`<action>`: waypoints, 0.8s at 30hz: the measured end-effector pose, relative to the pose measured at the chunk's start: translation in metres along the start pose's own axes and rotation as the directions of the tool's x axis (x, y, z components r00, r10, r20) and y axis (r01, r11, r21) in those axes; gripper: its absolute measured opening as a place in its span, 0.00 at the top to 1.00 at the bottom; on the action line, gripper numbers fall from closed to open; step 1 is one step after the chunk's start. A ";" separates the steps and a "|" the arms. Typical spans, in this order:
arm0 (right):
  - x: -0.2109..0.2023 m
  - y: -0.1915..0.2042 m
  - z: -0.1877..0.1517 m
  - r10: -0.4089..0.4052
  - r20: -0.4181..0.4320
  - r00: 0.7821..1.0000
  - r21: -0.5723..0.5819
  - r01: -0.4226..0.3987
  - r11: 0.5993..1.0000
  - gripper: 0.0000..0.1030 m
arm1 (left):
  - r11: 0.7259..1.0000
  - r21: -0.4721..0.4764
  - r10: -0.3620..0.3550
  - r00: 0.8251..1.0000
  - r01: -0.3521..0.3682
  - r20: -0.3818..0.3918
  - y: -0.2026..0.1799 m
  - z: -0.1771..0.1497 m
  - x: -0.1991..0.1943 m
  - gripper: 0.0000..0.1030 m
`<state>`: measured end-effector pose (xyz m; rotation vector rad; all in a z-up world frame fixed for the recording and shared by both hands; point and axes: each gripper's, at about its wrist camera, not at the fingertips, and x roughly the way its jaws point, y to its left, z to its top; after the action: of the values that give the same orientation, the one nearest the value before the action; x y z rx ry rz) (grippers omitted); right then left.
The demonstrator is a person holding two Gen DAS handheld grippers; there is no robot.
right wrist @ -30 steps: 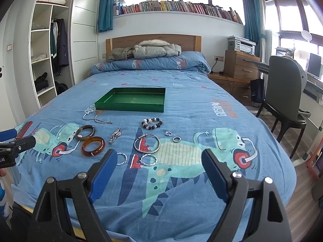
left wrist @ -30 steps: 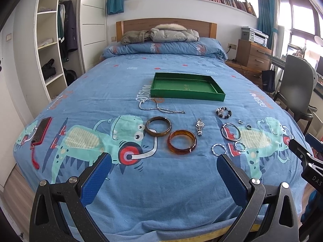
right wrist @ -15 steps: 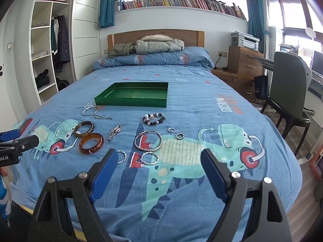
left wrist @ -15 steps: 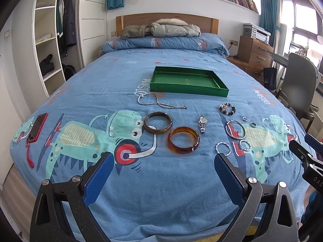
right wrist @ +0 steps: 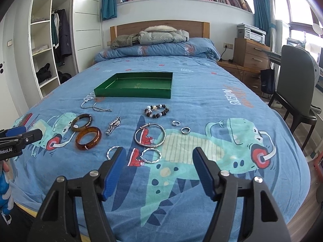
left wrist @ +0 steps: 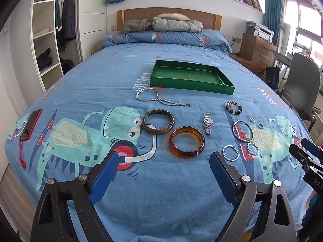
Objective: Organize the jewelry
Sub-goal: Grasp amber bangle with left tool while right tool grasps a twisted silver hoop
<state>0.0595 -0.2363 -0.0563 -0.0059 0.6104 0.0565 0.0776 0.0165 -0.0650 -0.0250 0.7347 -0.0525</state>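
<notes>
Jewelry lies spread on a blue dinosaur bedspread in front of an empty green tray (left wrist: 191, 86) (right wrist: 133, 92). An amber bangle (left wrist: 187, 141) (right wrist: 88, 138), a darker brown bangle (left wrist: 158, 121), a silver watch (left wrist: 208, 124), a bead chain (left wrist: 159, 98), a beaded bracelet (right wrist: 156, 111), a large silver bangle (right wrist: 149, 135), two twisted silver rings (right wrist: 151, 155) and two small rings (right wrist: 185, 130) rest there. My left gripper (left wrist: 163, 158) hovers short of the amber bangle, jaws closing with nothing between them. My right gripper (right wrist: 158, 154) hovers over the twisted rings, jaws closing and clear of them.
A red phone (left wrist: 31, 124) lies near the bed's left edge. Folded coats (left wrist: 161, 25) and a duvet sit at the headboard. An open wardrobe (left wrist: 50, 36) stands left; a wooden dresser (right wrist: 252, 58) and a grey chair (right wrist: 296, 84) stand right of the bed.
Both grippers have come forward and lower toward the jewelry, which looks larger. The fingers of both stand closer together than before, the right ones more so. No item has moved.
</notes>
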 end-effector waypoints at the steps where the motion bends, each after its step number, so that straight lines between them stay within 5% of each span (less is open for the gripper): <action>1: 0.002 0.000 0.000 0.000 -0.002 1.000 -0.003 0.000 1.000 0.36 | 1.000 -0.001 0.001 1.000 -0.001 -0.004 0.000 0.001 0.003 0.12; 9: 0.018 -0.001 0.005 0.004 0.001 1.000 -0.019 -0.004 1.000 0.38 | 1.000 -0.014 0.009 1.000 -0.009 -0.012 0.001 0.008 0.027 0.13; 15: 0.036 0.001 0.005 0.033 -0.028 0.999 -0.017 -0.033 0.999 0.52 | 1.000 -0.027 0.001 0.999 -0.002 -0.034 0.003 0.010 0.046 0.17; 24: 0.057 0.022 -0.003 0.200 -0.062 0.978 -0.035 -0.202 0.979 0.61 | 0.997 -0.069 -0.039 0.993 0.032 -0.113 0.006 0.008 0.085 0.29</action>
<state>0.1035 -0.2117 -0.0917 0.0149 0.6662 0.2660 0.1468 0.0179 -0.1161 -0.0996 0.8500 -0.0638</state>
